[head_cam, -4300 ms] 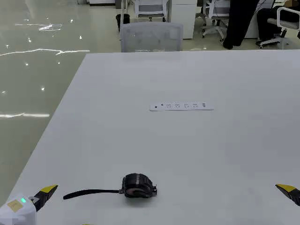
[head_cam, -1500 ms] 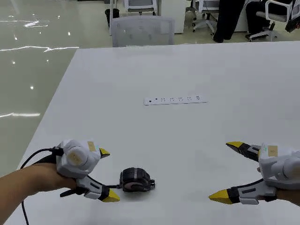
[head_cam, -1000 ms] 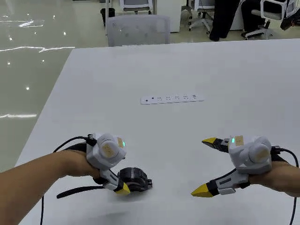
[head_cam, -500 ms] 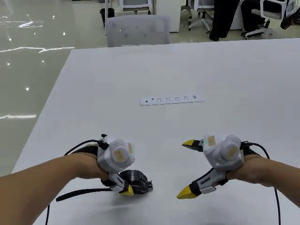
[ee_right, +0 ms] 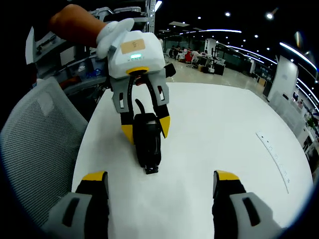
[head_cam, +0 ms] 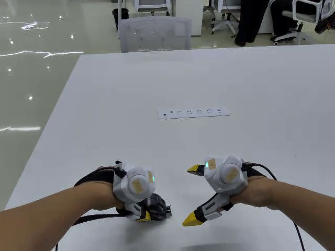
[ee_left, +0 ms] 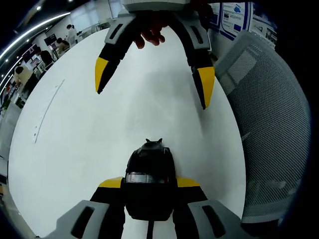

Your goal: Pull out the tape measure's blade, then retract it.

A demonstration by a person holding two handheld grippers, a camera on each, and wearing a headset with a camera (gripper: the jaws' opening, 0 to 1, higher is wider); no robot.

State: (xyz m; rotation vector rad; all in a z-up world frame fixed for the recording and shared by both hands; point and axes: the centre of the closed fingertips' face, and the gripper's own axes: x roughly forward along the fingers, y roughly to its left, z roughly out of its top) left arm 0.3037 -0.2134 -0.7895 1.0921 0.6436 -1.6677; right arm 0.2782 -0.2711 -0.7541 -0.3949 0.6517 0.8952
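The tape measure [head_cam: 156, 205] is a black case lying near the front of the white table [head_cam: 209, 83], its black strap [head_cam: 97, 218] trailing left. My left gripper [head_cam: 148, 209] is shut on it; in the left gripper view the yellow-tipped fingers [ee_left: 111, 182] press both sides of the tape measure [ee_left: 149, 181]. The case's blade end [ee_right: 150, 170] points at my right gripper [ee_right: 160, 177], which stands open a short way off. In the head view the right gripper [head_cam: 192, 194] is just right of the case, not touching it.
A white power strip [head_cam: 193, 112] lies mid-table, well beyond the grippers. A grey mesh chair [head_cam: 154, 34] stands at the far edge, another mesh chair [ee_left: 269, 99] close to the near edge. The table's left edge [head_cam: 47, 141] is near the left arm.
Both grippers have come inward. The left one settled over the tape measure and shut on its case. The right one moved left toward the case, staying open.
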